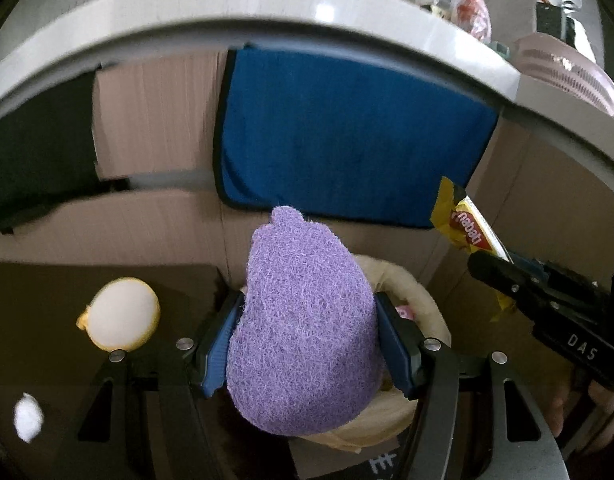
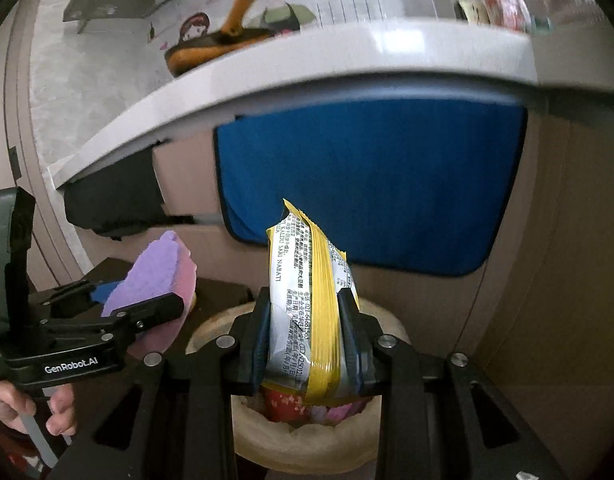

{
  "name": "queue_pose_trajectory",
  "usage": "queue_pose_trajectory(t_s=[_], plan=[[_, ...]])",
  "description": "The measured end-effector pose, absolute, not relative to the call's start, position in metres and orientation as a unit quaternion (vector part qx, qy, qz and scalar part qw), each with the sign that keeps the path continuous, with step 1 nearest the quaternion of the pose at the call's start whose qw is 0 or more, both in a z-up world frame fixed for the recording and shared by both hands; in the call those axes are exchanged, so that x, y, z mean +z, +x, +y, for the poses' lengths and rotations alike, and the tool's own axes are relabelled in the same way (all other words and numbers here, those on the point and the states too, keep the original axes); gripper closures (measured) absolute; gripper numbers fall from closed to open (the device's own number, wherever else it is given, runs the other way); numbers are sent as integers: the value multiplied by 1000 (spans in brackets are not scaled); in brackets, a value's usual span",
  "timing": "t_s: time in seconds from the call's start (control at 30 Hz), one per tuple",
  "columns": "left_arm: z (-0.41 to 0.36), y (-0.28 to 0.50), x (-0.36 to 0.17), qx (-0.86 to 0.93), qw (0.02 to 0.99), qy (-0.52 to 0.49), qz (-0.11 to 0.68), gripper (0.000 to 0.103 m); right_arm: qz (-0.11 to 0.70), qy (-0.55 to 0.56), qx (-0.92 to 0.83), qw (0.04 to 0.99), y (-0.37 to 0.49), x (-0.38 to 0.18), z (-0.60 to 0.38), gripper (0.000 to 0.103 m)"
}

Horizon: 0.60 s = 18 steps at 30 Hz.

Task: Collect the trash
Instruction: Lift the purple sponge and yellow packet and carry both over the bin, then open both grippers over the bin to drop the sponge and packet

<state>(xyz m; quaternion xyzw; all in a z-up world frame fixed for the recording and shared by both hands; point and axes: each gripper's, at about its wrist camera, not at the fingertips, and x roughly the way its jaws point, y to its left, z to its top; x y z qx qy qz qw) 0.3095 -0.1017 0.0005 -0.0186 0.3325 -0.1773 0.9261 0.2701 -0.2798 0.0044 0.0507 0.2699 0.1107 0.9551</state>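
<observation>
My left gripper (image 1: pixel 307 340) is shut on a purple scouring sponge (image 1: pixel 303 320) and holds it above a cream-lined trash bin (image 1: pixel 419 300). The sponge, purple with a pink back, also shows at the left of the right wrist view (image 2: pixel 155 276). My right gripper (image 2: pixel 307 344) is shut on a yellow Nabati wafer wrapper (image 2: pixel 307 300), held upright over the same bin (image 2: pixel 307 448), which holds red and pink trash. The wrapper also shows in the left wrist view (image 1: pixel 467 228), in the right gripper's fingers (image 1: pixel 503 276).
A blue cloth (image 1: pixel 347 132) hangs on the cardboard wall (image 2: pixel 567 260) under the white counter edge (image 1: pixel 267 4). A yellow-rimmed white round object (image 1: pixel 121 314) and a small white scrap (image 1: pixel 27 418) lie on the dark surface at left. A pink basket (image 1: pixel 567 72) sits on the counter.
</observation>
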Motion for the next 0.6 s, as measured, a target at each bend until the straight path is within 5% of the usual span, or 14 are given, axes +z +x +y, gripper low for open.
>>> queue_pose_trajectory(t_s=[0.6], plan=[[-116, 359, -71, -224, 868, -63, 439, 39, 333, 94, 118, 931, 306, -54, -297, 74]])
